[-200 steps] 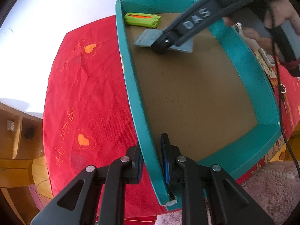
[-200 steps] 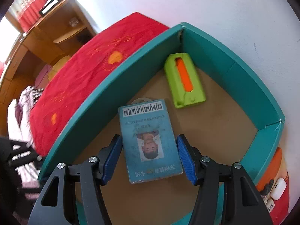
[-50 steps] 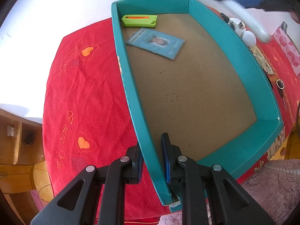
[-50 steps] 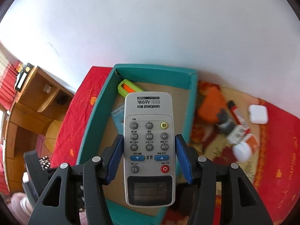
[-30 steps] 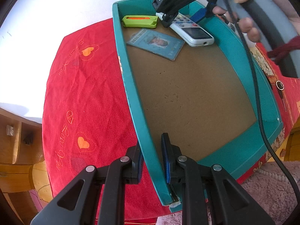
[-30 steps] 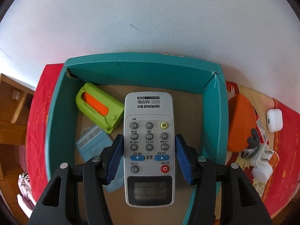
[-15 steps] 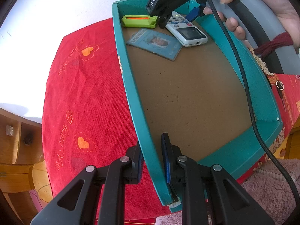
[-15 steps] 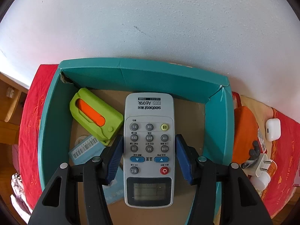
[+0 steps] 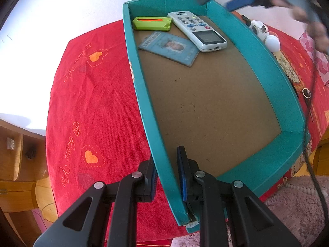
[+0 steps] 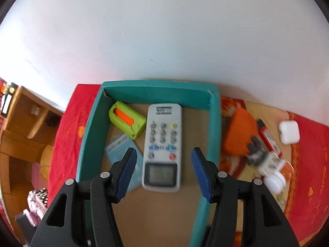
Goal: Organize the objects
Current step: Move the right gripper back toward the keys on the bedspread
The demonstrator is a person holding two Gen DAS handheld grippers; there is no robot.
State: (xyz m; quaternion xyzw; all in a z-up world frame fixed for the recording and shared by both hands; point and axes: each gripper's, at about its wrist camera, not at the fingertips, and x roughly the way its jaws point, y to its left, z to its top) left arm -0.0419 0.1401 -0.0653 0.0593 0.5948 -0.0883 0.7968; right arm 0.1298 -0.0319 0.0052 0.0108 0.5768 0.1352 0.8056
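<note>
Left tongs clamped on the near left wall of the teal box, one pad outside, one inside, close to the box's torn near corner.

Right tongs apart, nothing between the pads; they hang above the box, clear of the white remote. In the left wrist view they show only as a blurred dark shape with a blue pad at the top edge, a hand behind them.

Remote lies flat on the brown floor of the box, at the far end, keypad up, screen end toward the camera. Just beside it to the left, a lime-green case with an orange slot, against the far left corner. A blue ID card lies flat in front of the green case; the remote's left edge overlaps or touches it, cannot tell which.

Box sits on a red cloth with orange hearts covering the tabletop. Right of the box, outside it: an orange pouch, a white earbud case, a white plug adapter, blurred.
</note>
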